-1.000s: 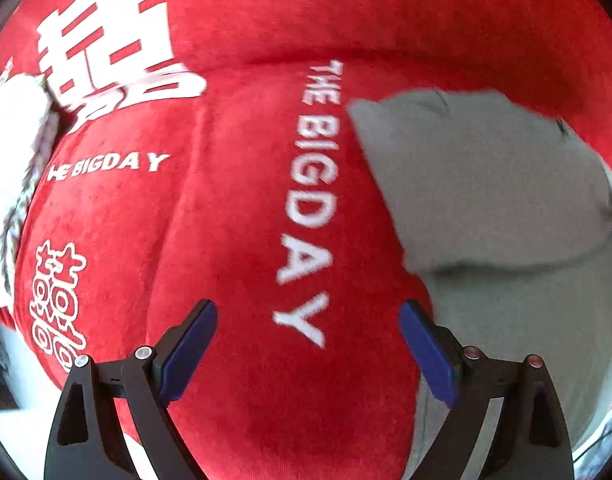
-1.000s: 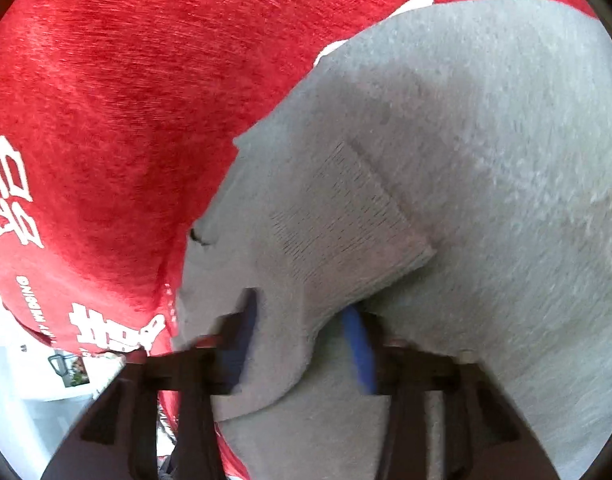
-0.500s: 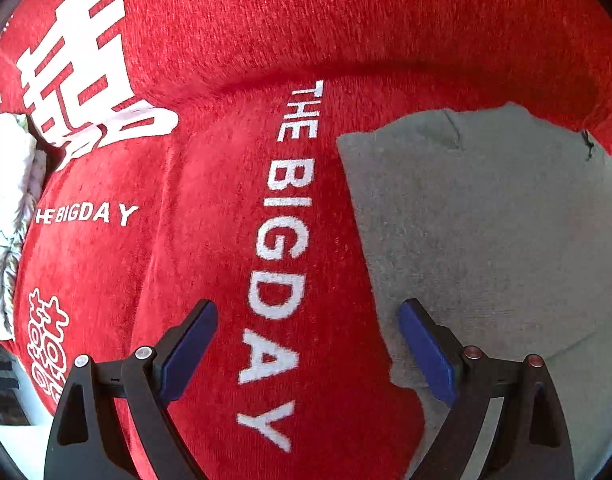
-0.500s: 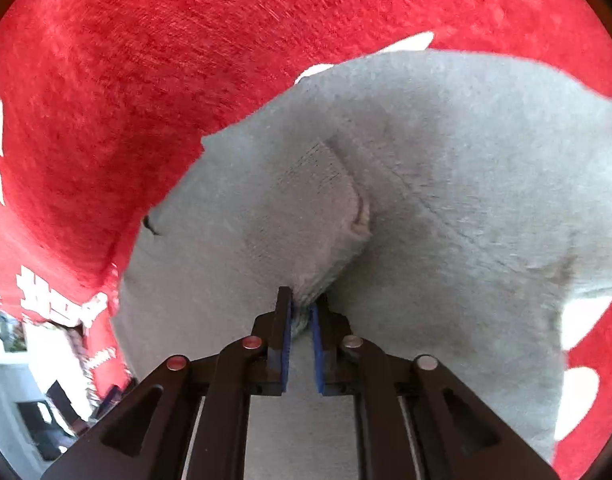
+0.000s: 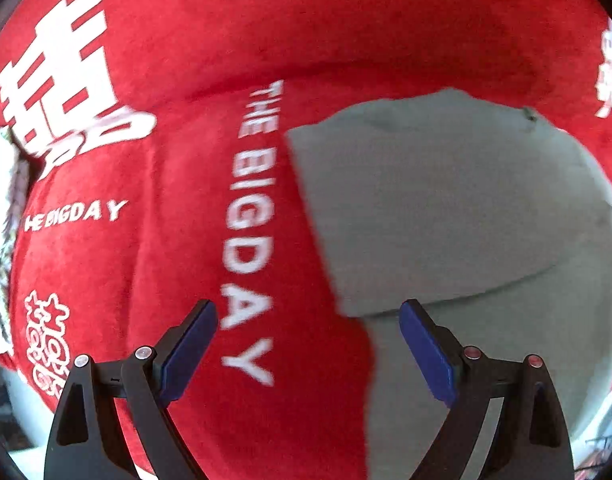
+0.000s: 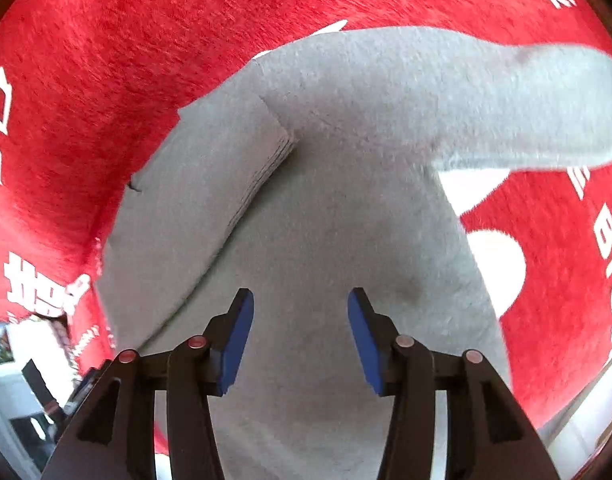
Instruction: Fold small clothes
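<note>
A soft grey knit garment (image 6: 346, 208) lies flat on red printed plush fabric (image 5: 186, 240), sleeve folded inward, both the left gripper (image 5: 308, 344) and right gripper (image 6: 300, 336) spread, holding nothing.

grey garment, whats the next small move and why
Probably move the right hand-held gripper, open and empty, to the unfolded sleeve and pinch its end to fold it in. The other sleeve already lies folded over the grey garment.
</note>
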`<state>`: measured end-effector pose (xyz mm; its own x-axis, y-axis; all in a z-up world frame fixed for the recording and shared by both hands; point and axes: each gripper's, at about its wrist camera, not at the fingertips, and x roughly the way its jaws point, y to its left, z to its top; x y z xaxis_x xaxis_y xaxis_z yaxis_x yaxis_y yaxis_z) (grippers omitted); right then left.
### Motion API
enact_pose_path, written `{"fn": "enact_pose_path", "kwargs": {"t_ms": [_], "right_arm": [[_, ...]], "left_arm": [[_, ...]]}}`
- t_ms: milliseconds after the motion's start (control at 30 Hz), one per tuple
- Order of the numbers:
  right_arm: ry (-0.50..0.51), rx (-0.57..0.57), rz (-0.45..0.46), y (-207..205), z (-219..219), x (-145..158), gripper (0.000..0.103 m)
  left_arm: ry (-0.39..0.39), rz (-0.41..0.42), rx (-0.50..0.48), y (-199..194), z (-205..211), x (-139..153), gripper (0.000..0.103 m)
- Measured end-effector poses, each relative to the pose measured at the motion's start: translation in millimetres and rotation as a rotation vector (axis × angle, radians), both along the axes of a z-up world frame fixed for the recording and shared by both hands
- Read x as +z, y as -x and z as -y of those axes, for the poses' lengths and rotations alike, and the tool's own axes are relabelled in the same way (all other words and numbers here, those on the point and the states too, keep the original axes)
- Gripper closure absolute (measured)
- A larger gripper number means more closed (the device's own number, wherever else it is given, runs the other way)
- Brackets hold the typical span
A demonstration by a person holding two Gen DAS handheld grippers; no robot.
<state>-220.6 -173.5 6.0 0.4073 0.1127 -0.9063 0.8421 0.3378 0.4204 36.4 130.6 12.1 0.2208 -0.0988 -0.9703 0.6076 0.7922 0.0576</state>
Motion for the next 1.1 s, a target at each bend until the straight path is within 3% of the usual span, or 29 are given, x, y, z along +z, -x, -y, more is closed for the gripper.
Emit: {"fn": "enact_pose_path", "kwargs": {"t_ms": [133, 233, 267, 300, 333, 633, 867, 967, 1067, 1100], "right_arm": [[-0.035, -0.112, 0.119, -15, 28, -11, 0.050], [-0.079, -0.199, 0.128, -26, 51, -33, 0.051], [-0.080, -0.213, 0.133, -29, 54, -36, 0.057], [-0.069, -0.219, 0.129, -31, 57, -36, 0.085], [-0.065, -0.209, 0.110, -33, 60, -37, 0.096], [-0.077, -0.105, 0.050, -33, 63, -36, 0.096], [-0.121, -0.046, 0.045, 11, 70, -24, 0.093], [-0.149, -0.076, 0.056, 37, 79, -25, 0.079], [-0.167, -0.125, 0.096, 61, 90, -22, 0.074], [-0.160, -0.140, 0.091, 68, 94, -21, 0.063]], "left_arm": [[0.023, -0.002, -0.050, 16, 27, 3, 0.011], [0.035, -0.008, -0.035, 25, 42, 7, 0.010], [0.030, -0.006, -0.025, 26, 45, 8, 0.010], [0.025, -0.001, -0.012, 26, 48, 9, 0.010], [0.022, 0.005, -0.001, 27, 51, 12, 0.010], [-0.035, -0.023, 0.010, 44, 86, 3, 0.010], [-0.047, -0.097, -0.041, 72, 132, -5, 0.010], [-0.056, -0.110, -0.074, 83, 156, -9, 0.010], [-0.064, -0.121, -0.114, 94, 180, -12, 0.010], [-0.064, -0.124, -0.131, 98, 188, -13, 0.010]]}}
